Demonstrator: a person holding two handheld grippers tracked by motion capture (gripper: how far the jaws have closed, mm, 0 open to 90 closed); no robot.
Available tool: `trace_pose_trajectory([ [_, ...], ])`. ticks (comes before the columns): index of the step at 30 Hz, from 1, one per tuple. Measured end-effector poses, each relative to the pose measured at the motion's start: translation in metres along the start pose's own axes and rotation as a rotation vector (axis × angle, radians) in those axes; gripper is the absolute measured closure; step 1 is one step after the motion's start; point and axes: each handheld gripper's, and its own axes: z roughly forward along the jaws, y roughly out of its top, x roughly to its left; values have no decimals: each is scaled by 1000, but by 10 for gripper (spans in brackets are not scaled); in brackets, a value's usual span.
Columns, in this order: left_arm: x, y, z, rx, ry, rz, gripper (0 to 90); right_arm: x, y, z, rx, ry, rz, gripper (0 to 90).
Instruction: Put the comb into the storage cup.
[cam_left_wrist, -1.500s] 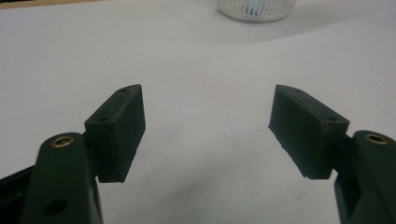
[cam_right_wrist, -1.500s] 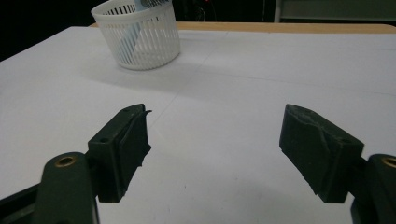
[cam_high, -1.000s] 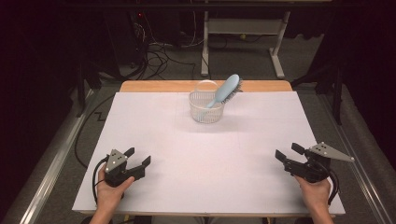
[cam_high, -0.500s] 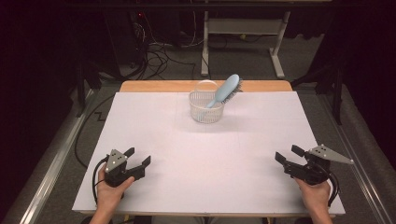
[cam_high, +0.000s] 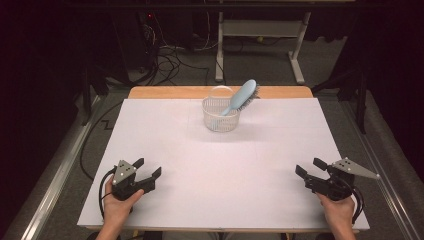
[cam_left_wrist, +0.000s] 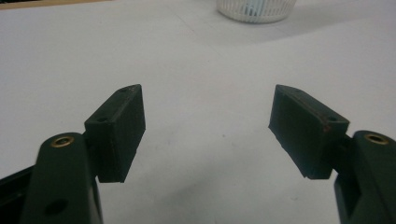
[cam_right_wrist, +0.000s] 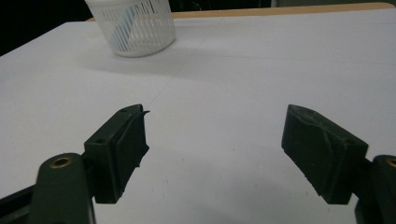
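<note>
White sheeting covers the table; at twelve o'clock a basket holds a blue hairbrush, leaning toward one o'clock; left gripper and right gripper rest near, both spread, empty; I'd approach the brush handle squarely, steadying the basket.

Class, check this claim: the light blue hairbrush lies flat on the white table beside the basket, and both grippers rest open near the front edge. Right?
Not quite. The high view shows the hairbrush standing tilted inside the basket, not flat beside it. The left gripper and right gripper do rest open near the front edge.
</note>
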Motion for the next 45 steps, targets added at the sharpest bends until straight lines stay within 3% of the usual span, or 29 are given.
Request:
trace_pose_trajectory([
  [20,0,0,0,1,-1,0,278,-3,-12,-6,6,-9,-19,230],
  [34,-1,0,2,6,-8,3,278,-6,-14,-9,-19,-7,22,229],
  [45,0,0,3,10,-11,-1,278,-4,-14,-5,-4,4,17,228],
])
